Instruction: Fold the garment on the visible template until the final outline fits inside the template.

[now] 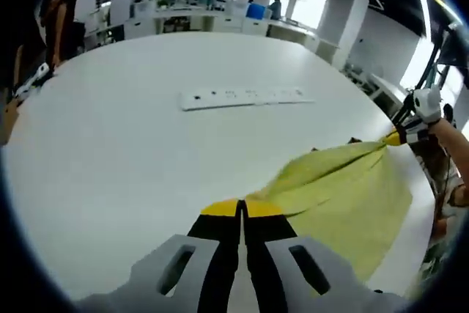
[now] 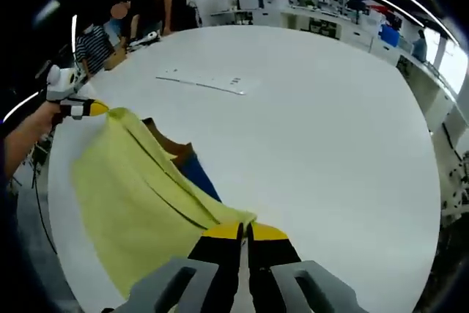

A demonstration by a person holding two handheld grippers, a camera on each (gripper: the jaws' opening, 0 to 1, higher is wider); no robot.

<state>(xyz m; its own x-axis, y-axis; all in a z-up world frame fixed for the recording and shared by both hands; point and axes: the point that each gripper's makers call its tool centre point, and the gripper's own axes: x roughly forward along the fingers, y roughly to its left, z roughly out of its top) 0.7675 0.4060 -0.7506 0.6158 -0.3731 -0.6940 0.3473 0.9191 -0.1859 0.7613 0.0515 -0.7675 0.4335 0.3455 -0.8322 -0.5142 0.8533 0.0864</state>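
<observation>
A yellow-green garment point(image 1: 344, 188) hangs stretched between both grippers above the white table point(image 1: 132, 144). My left gripper point(image 1: 242, 209) is shut on one corner of it at the bottom of the left gripper view. At the far right of that view, the right gripper point(image 1: 396, 138) pinches the opposite corner. In the right gripper view, my right gripper point(image 2: 246, 231) is shut on the garment point(image 2: 139, 188), and the left gripper point(image 2: 94, 108) holds the far end at the left. Brown point(image 2: 172, 144) and blue point(image 2: 199, 175) cloth shows under the garment's edge on the table.
A long white strip with small marks point(image 1: 245, 97) lies flat mid-table, also seen as the strip point(image 2: 205, 80) in the right gripper view. People point(image 2: 95, 45) stand and sit at the table's far edge. Desks point(image 1: 212, 20) line the room behind.
</observation>
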